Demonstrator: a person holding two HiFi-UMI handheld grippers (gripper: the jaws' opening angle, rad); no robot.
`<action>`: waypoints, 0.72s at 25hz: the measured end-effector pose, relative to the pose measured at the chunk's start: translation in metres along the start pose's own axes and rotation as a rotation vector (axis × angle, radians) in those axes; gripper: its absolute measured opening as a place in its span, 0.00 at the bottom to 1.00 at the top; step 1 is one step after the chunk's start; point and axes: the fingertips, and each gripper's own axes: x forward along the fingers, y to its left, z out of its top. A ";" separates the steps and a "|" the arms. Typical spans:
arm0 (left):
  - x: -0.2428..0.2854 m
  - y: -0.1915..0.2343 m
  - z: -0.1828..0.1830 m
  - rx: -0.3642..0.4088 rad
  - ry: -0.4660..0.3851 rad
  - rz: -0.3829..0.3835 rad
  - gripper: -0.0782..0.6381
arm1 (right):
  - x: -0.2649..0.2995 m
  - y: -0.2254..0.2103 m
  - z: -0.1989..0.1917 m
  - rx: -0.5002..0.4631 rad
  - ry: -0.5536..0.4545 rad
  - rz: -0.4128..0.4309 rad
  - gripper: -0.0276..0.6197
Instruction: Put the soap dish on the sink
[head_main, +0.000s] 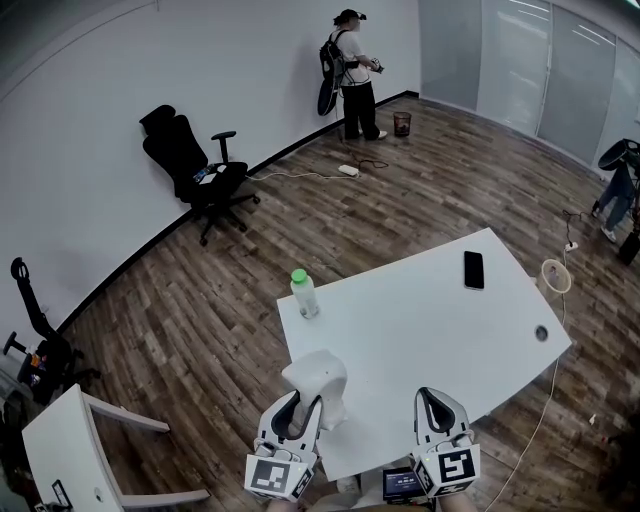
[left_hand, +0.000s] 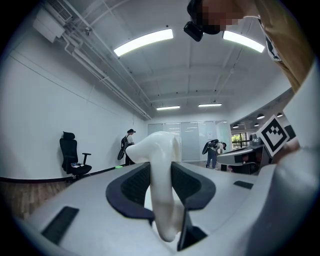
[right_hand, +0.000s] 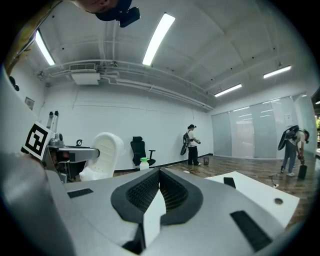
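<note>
The left gripper (head_main: 300, 412) clamps the one soap dish (head_main: 318, 380) between its jaws, the white shell's long axis standing upright above them, over the near corner of the table (head_main: 420, 340). One green-capped bottle (head_main: 304, 294) stands just beyond. The right gripper (head_main: 438, 408) is closed and empty (farther from the dish). One phone (head_main: 474, 270) lies rightmost. No sink shows.

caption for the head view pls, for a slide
Left gripper holds a white soap dish over the near edge of the white table; right gripper shut, empty; bottle and phone beyond.
</note>
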 end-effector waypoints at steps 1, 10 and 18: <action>0.008 0.001 -0.002 -0.007 0.002 0.008 0.29 | 0.007 -0.004 0.000 0.005 0.001 0.012 0.06; 0.064 -0.014 -0.003 0.018 0.029 0.025 0.29 | 0.056 -0.033 0.009 0.024 -0.009 0.113 0.06; 0.091 -0.012 -0.030 -0.058 0.072 0.016 0.29 | 0.081 -0.049 -0.008 0.043 0.034 0.132 0.06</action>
